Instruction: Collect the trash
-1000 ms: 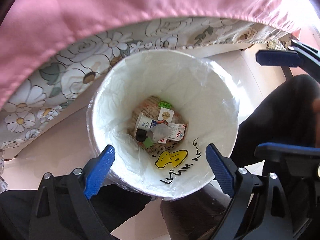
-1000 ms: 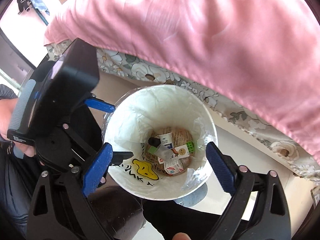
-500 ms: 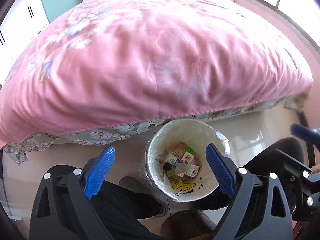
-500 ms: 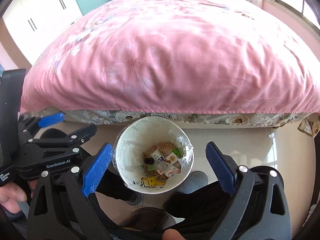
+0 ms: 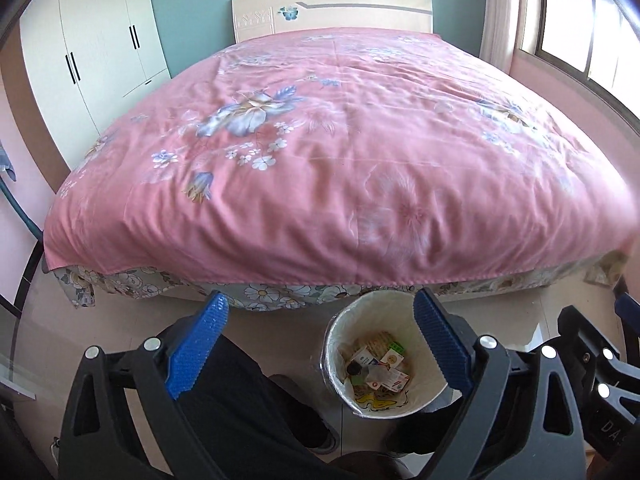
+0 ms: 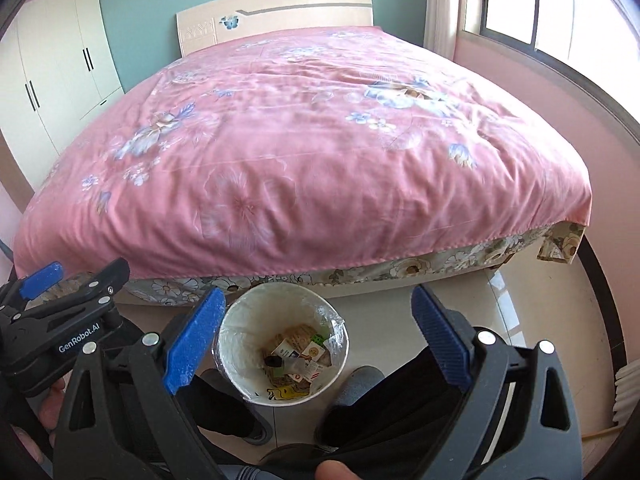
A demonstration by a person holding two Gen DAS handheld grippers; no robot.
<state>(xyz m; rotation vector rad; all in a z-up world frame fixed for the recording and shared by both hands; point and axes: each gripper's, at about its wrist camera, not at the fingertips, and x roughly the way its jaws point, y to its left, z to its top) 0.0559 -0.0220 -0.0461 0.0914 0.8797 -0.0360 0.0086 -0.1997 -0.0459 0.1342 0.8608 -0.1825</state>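
Note:
A white bin with a plastic liner (image 5: pixel 340 334) (image 6: pixel 236 320) stands on the floor at the foot of the bed. Inside lie small cartons and wrappers (image 5: pixel 378 368) (image 6: pixel 300 354). My left gripper (image 5: pixel 320 340) is open and empty, held high above the floor, its right finger over the bin's rim in the picture. My right gripper (image 6: pixel 316 334) is open and empty too, with the bin seen between its blue pads (image 6: pixel 192 336). The left gripper's body (image 6: pixel 60 320) shows at the left of the right wrist view.
A bed with a pink floral cover (image 5: pixel 332 152) (image 6: pixel 304 152) fills the middle. A white wardrobe (image 5: pixel 96 52) stands at the left, a window (image 6: pixel 532 8) at the right. The person's dark-trousered legs and shoes (image 5: pixel 248 408) (image 6: pixel 360 384) flank the bin on the pale tile floor.
Both grippers have risen from right over the bin's mouth to well above it and tilted up, so the whole bed and room came into view. Both stayed open and empty.

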